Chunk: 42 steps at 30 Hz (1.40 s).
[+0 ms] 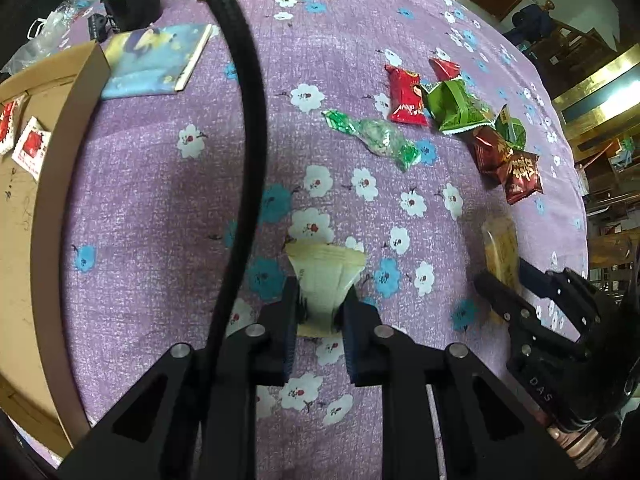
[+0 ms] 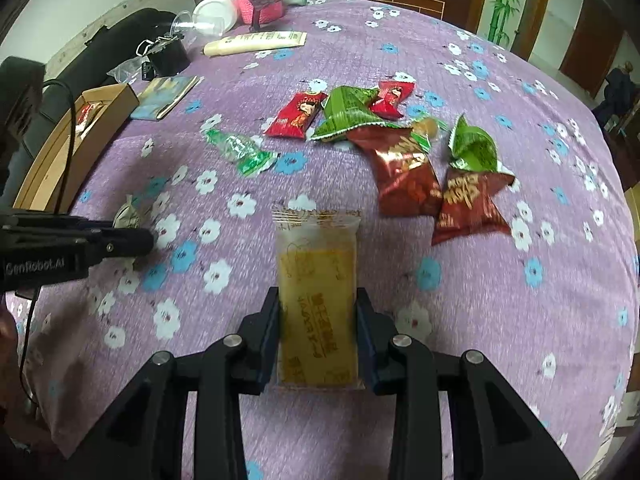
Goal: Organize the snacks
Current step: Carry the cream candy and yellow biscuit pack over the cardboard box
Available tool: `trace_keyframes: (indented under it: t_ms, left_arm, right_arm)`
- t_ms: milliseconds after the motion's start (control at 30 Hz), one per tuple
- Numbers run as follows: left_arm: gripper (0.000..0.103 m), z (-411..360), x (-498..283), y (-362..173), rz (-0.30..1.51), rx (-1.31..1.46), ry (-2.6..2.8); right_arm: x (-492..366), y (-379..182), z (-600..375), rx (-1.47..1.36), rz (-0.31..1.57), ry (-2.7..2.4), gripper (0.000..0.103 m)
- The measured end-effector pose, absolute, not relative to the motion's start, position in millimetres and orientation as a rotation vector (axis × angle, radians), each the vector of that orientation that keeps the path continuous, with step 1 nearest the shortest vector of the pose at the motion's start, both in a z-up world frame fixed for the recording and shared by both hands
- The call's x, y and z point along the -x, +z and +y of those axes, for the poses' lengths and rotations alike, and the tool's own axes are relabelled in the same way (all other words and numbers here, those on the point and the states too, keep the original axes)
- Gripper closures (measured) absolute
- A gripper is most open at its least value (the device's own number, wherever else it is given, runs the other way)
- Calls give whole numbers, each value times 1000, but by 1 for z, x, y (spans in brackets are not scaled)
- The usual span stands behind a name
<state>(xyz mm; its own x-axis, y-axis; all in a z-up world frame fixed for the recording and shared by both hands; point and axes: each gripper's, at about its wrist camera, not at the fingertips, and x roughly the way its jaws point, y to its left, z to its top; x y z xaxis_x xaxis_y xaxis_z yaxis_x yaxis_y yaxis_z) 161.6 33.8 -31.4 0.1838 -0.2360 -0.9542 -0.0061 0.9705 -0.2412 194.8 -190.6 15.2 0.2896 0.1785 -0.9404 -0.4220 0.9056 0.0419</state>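
Right wrist view: right tongs [image 2: 318,320] grip yellow cake packet [image 2: 317,296]; "GenRobot.AI"-marked left tongs [image 1: 322,304] pinch cream sachet [image 1: 325,276].

A purple flowered tablecloth [image 2: 500,320] lay beneath the gripper, with a blue booklet [image 2: 166,96] and cream tube [image 2: 256,42] far ahead-left.

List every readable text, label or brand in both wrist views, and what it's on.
"GenRobot.AI": on the side of the left gripper, right wrist view.
"DAS": partial lettering on the body of the right gripper, left wrist view.
yellow snack packet: printed characters, too blurred to read.
dark red snack bags: gold lettering, unreadable.
red candy wrapper: print unreadable.
cream tube: small print, unreadable.
cream packet: print lines, unreadable.
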Motion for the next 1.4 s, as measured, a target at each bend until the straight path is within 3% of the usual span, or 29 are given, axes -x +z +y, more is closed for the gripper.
trace_keyframes:
  t_ms: [867, 1400]
  left_arm:
    - [83, 45, -75, -12, 1289, 63, -232]
    - [83, 112, -53, 14, 1207, 124, -169]
  right_arm:
    - [-128, 27, -179, 149, 1222, 405, 67]
    - [-113, 42, -77, 179, 1201, 571, 66]
